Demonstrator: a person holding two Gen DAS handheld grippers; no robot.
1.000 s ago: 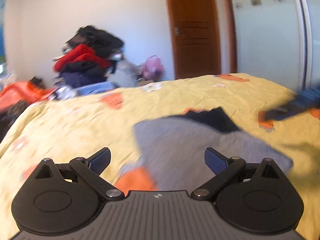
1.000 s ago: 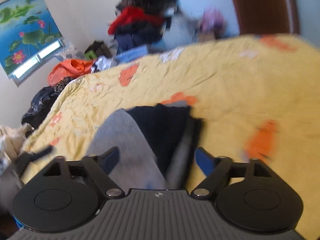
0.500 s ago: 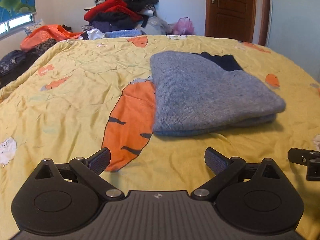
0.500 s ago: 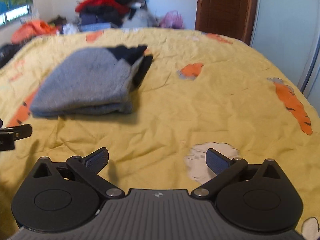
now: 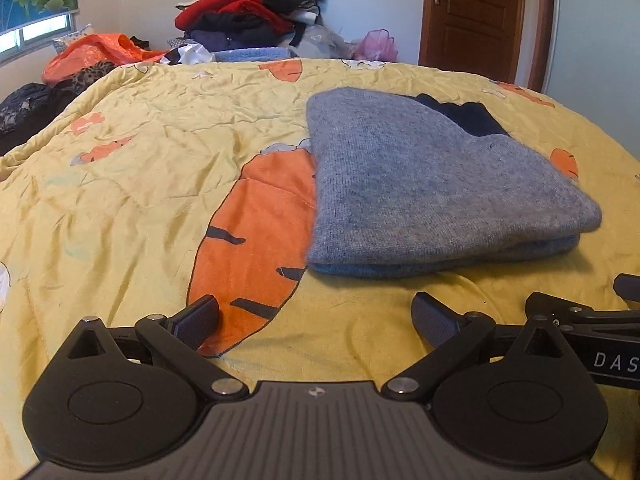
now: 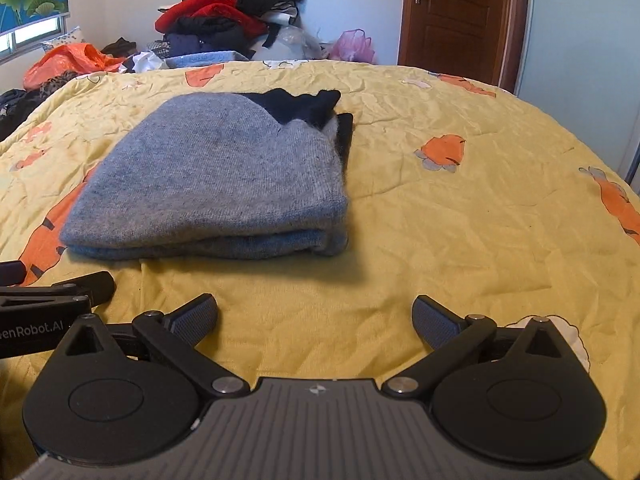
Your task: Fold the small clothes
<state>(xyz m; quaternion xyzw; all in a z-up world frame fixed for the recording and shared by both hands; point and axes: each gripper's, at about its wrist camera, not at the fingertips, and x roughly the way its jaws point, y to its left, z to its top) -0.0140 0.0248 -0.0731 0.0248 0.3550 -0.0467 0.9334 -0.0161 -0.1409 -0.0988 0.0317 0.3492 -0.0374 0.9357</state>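
Observation:
A folded grey knit garment (image 5: 432, 184) with a dark navy part at its far end lies flat on the yellow bedspread (image 5: 140, 184). In the right wrist view the same grey garment (image 6: 216, 176) sits left of centre. My left gripper (image 5: 316, 318) stands open, short of the garment's near edge, with nothing between its fingers. My right gripper (image 6: 316, 318) is open too, over bare bedspread (image 6: 460, 220) in front of the garment's right corner. Each gripper shows at the edge of the other's view.
The bedspread carries orange carrot prints (image 5: 256, 240). A heap of red, black and dark clothes (image 5: 248, 12) is piled behind the bed's far edge. Orange fabric (image 5: 96, 54) lies at the far left. A brown door (image 5: 476, 16) stands at the back right.
Both grippers have drawn back from the garment and dropped lower. The garment, which was close under them a second ago, now lies folded and still ahead of them.

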